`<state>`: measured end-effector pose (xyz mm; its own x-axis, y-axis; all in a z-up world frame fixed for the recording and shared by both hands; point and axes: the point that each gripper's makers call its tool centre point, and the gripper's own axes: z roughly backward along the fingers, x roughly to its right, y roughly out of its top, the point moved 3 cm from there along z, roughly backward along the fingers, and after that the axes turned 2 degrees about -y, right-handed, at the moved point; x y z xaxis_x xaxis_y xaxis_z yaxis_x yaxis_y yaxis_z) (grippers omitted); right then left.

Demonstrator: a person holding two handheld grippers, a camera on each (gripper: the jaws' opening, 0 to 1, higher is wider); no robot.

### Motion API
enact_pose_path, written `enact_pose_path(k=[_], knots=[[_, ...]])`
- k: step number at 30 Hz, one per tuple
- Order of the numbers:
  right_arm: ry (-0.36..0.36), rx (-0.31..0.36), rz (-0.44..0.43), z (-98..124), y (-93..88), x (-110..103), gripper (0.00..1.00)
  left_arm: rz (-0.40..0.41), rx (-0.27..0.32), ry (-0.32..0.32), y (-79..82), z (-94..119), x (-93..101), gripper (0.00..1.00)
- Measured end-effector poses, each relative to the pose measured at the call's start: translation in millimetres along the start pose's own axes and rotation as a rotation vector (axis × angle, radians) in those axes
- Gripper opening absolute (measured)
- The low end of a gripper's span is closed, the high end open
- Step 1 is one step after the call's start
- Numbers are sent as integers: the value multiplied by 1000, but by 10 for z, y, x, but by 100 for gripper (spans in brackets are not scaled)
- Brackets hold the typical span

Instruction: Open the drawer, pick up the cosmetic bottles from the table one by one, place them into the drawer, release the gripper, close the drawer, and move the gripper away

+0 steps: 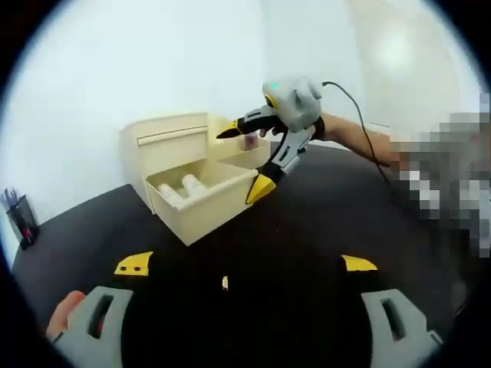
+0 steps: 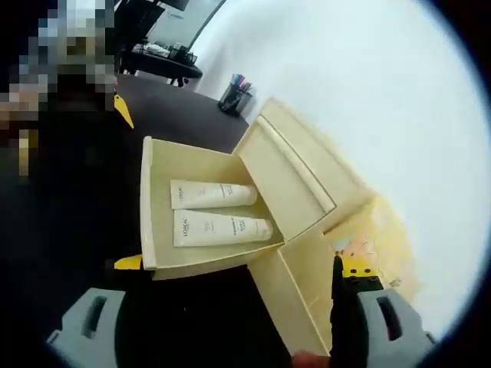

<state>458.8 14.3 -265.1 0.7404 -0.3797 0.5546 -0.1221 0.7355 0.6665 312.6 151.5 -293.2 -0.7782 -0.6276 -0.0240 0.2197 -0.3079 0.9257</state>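
Observation:
A cream cabinet [image 1: 165, 146] stands on the black table with its drawer [image 1: 207, 211] pulled out. Two white cosmetic tubes [image 1: 180, 188] lie side by side inside it. In the right gripper view they are the upper tube [image 2: 211, 194] and the lower tube [image 2: 222, 228], resting in the drawer [image 2: 147, 199]. My right gripper [image 1: 244, 159] hovers just above the drawer's right side, open and empty. Its own jaws [image 2: 242, 264] frame the drawer's near corner. My left gripper [image 1: 245, 264] hangs low over the table in front of the drawer, open wide and holding nothing.
A dark pen holder [image 1: 21, 218] sits at the table's far left edge, by the wall [image 2: 234, 96]. A small pale object [image 1: 225, 283] lies on the table between my left jaws. A side compartment [image 1: 249, 146] holds something pinkish. A person's arm [image 1: 360, 142] reaches in from the right.

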Motion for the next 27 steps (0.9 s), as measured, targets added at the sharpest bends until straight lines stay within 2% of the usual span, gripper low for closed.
enact_pose_path(k=[9, 15, 27], knots=[[-2, -8, -3, -24, -1, 12, 93, 5, 12, -1, 14, -22, 74, 96], [-2, -11, -4, -50, 0, 31, 93, 10, 12, -1, 17, 4, -5, 96], [-1, -19, -21, -82, -33, 65, 93, 5, 10, -4, 11, -4, 3, 96]])
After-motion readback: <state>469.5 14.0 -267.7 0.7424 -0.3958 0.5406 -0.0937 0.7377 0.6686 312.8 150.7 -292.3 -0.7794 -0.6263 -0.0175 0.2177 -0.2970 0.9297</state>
